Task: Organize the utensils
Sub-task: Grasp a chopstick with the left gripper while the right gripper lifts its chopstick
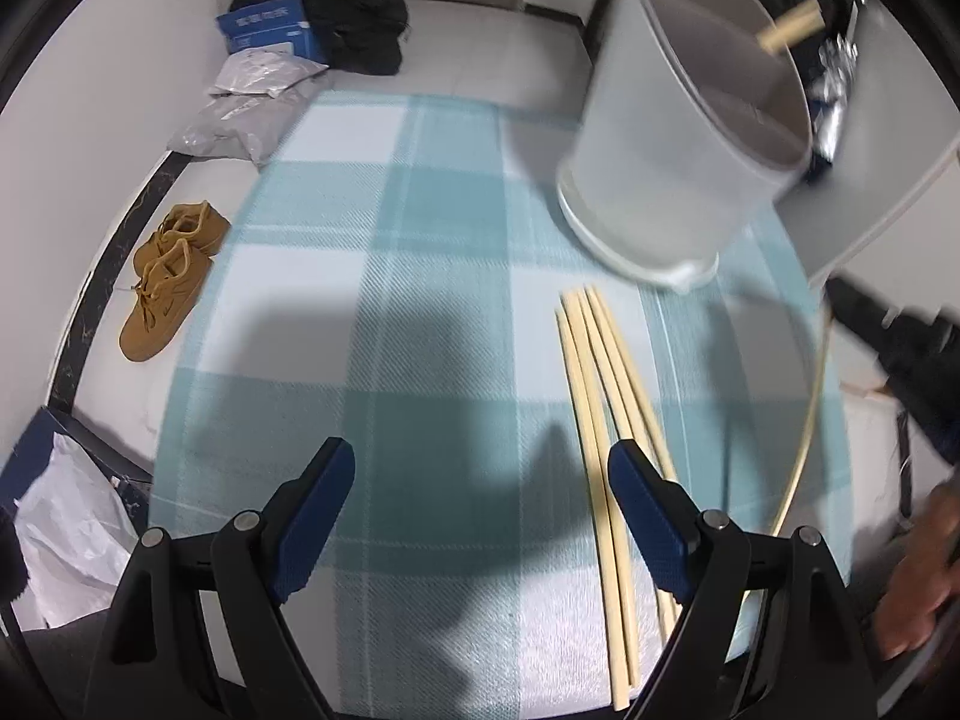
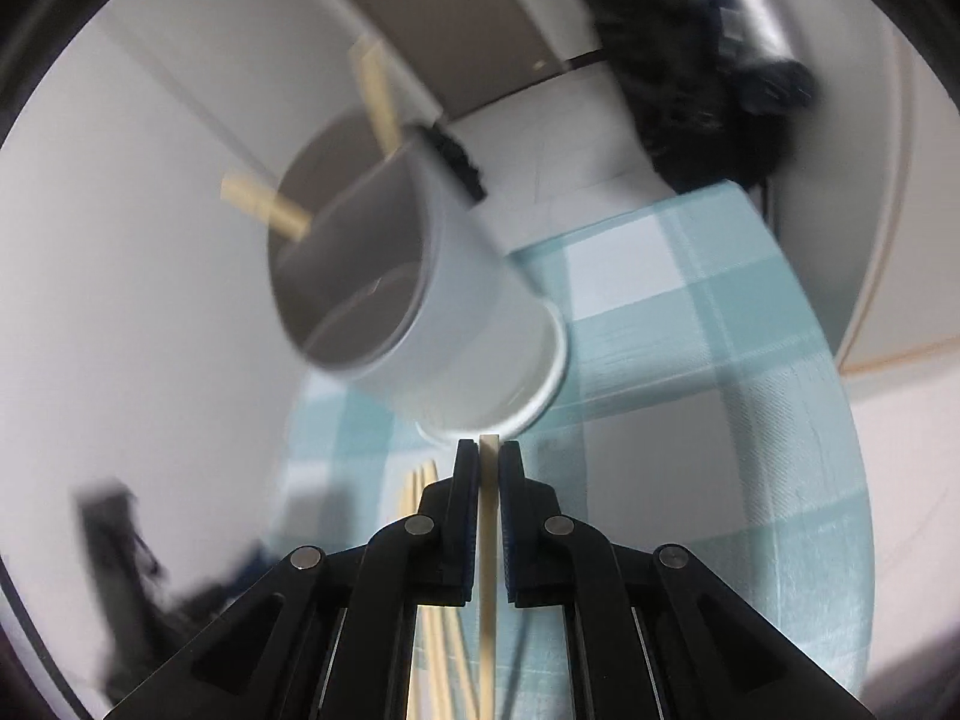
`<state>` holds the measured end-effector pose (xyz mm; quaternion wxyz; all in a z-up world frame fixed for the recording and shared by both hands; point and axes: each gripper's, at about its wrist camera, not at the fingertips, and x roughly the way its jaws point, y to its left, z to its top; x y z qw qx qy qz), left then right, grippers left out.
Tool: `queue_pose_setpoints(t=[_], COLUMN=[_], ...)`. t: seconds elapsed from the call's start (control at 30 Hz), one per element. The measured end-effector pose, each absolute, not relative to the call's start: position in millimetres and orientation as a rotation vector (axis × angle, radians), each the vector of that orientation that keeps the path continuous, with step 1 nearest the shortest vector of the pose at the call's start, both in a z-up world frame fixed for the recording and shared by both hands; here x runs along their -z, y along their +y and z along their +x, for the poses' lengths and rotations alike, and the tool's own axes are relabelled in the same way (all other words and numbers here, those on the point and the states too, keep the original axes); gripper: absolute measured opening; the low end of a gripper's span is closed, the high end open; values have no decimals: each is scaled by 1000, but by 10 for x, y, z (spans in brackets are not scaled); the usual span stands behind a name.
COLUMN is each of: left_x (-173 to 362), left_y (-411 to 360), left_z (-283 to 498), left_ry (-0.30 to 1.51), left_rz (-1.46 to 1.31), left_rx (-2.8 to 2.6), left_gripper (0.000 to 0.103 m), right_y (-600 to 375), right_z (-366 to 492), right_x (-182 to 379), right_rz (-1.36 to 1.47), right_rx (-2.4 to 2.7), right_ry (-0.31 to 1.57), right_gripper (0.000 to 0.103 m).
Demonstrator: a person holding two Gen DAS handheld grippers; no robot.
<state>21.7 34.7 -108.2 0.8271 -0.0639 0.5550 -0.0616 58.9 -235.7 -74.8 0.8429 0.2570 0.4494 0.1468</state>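
Note:
A white utensil holder [image 1: 672, 138] stands at the far right of the blue checked cloth [image 1: 384, 300], with chopstick ends [image 1: 792, 30] sticking out of it. Several loose wooden chopsticks [image 1: 606, 420] lie on the cloth before it. My left gripper [image 1: 480, 474] is open and empty above the cloth, its right finger over the chopsticks. My right gripper [image 2: 489, 456] is shut on one chopstick [image 2: 487, 540], held just in front of the holder [image 2: 450, 300]. The other loose chopsticks [image 2: 420, 486] lie below it. In the left wrist view the right gripper shows as a dark blur [image 1: 900, 348].
Brown shoes [image 1: 168, 276], plastic bags [image 1: 252, 102], a blue box [image 1: 270, 30] and a black bag [image 1: 354, 12] lie on the floor to the left and back. A white bag in a box [image 1: 66, 534] sits near left. A hand [image 1: 924, 588] is at the right edge.

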Motion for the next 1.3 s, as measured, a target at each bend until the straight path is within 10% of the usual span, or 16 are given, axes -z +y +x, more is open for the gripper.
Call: queue_pose_setpoints(t=[0.97, 1.1, 1.2, 1.3], left_x=[1289, 1263, 1235, 1241], left_y=[153, 80, -59, -138], left_z=[521, 572, 600, 584], left_ry=[1207, 1201, 1193, 1179], left_rz=[18, -3, 43, 78], left_rx=[-24, -26, -21, -34], left_gripper=[82, 51, 4, 2], right_y=[-2887, -2914, -2929, -2918], right_z=[372, 364, 361, 364], right_x=[577, 554, 525, 511], right_rz=[648, 659, 666, 665], right_rx=[-269, -270, -274, -280], right_ry=[770, 756, 743, 743], right_gripper=[6, 6, 6, 6])
